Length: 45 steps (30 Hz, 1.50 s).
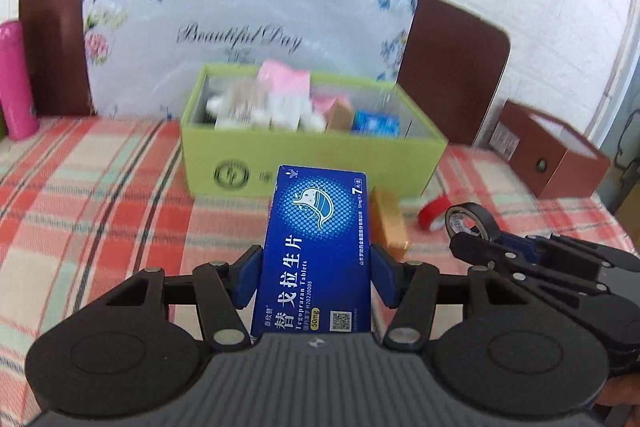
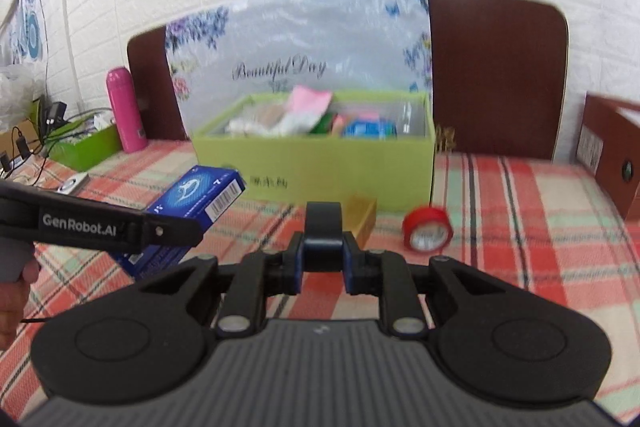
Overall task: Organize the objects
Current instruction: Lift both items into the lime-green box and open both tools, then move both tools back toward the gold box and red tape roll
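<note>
My left gripper is shut on a blue tablet box and holds it above the checked tablecloth, in front of the open green box. The blue box also shows in the right wrist view, held by the left gripper. My right gripper is shut on a black tape roll, which also shows in the left wrist view. A red tape roll and a small tan box lie on the cloth before the green box, which holds several packets.
A pink bottle stands at the back left beside a small green tray and cables. A brown box stands at the right. A floral plastic lid and a brown board lean on the white brick wall.
</note>
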Each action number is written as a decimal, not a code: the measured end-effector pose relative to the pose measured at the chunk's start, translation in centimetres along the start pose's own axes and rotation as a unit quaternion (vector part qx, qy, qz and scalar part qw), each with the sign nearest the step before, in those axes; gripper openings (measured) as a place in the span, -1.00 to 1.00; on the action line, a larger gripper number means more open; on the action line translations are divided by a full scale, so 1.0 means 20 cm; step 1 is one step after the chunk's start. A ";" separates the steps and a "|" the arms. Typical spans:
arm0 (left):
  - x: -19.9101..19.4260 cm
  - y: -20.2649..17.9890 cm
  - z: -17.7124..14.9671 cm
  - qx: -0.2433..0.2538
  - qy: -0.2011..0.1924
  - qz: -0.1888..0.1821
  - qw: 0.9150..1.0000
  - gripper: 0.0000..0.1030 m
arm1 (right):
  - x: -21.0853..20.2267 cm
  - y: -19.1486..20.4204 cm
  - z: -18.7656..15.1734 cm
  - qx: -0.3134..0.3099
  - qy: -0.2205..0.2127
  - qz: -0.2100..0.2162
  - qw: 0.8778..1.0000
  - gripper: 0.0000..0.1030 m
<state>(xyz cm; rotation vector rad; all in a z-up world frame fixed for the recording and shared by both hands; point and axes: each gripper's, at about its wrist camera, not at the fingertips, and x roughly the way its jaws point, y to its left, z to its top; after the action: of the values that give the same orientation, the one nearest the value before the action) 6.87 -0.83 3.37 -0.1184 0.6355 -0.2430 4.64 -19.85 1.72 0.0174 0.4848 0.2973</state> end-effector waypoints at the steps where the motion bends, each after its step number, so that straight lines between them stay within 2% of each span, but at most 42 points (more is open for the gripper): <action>1: -0.01 -0.01 0.04 0.001 -0.009 -0.003 1.000 0.15 | 0.01 -0.01 0.03 -0.003 -0.007 -0.001 1.000 -0.65; 6: -0.02 -0.07 0.24 0.012 -0.055 -0.024 0.998 0.15 | 0.05 -0.07 0.19 -0.016 -0.042 -0.013 0.999 -0.65; 11: 0.05 -0.11 0.41 0.015 -0.086 -0.029 0.996 0.16 | 0.17 -0.16 0.34 -0.017 -0.070 -0.027 0.997 -0.65; 18: 0.29 -0.08 0.59 0.004 -0.090 -0.031 0.995 0.16 | 0.42 -0.26 0.47 -0.023 -0.084 -0.035 0.996 -0.65; 22: 0.46 -0.04 0.63 -0.005 -0.086 -0.027 0.996 0.19 | 0.63 -0.30 0.49 -0.031 -0.067 -0.042 0.996 -0.63; 23: 0.50 -0.03 0.62 -0.002 -0.087 -0.025 0.996 0.26 | 0.69 -0.32 0.48 -0.033 -0.056 -0.039 0.997 -0.54; 24: 0.54 -0.01 0.61 0.005 -0.084 -0.016 0.996 0.52 | 0.74 -0.33 0.47 -0.034 -0.039 -0.039 0.998 -0.17; 25: 0.58 0.00 0.59 0.008 -0.079 0.000 0.997 0.61 | 0.78 -0.33 0.45 -0.034 -0.024 -0.047 0.998 0.10; 27: 0.61 0.03 0.55 0.009 -0.066 0.024 0.997 0.61 | 0.77 -0.33 0.38 -0.039 -0.028 -0.055 0.997 0.13; 29: 0.60 0.07 0.51 0.002 -0.062 0.023 0.998 0.62 | 0.74 -0.32 0.32 -0.040 -0.041 -0.059 0.997 0.41; 30: 0.60 0.08 0.49 -0.002 -0.063 0.021 0.998 0.63 | 0.72 -0.31 0.30 -0.040 -0.046 -0.061 0.996 0.66; 31: 0.59 0.09 0.48 -0.007 -0.064 0.022 0.998 0.63 | 0.70 -0.31 0.28 -0.040 -0.050 -0.064 0.996 0.79; 35: 0.55 0.08 0.47 -0.013 -0.056 0.023 0.998 0.63 | 0.66 -0.28 0.25 -0.039 -0.041 -0.063 0.996 0.84; 37: 0.51 0.06 0.47 -0.016 -0.044 0.024 0.999 0.63 | 0.61 -0.28 0.27 -0.032 -0.044 -0.064 0.996 0.92; 39: 0.45 0.04 0.46 -0.015 -0.040 0.025 0.999 0.63 | 0.54 -0.28 0.29 -0.023 -0.055 -0.064 0.996 1.00; 45: 0.24 -0.03 0.38 -0.008 -0.043 0.051 0.998 0.64 | 0.27 -0.24 0.28 -0.002 -0.072 -0.056 0.996 1.00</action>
<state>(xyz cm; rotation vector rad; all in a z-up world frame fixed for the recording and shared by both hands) 15.03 -2.38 6.88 -0.1115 0.5564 -0.1334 13.21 -22.66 3.78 0.0068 0.3408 0.1862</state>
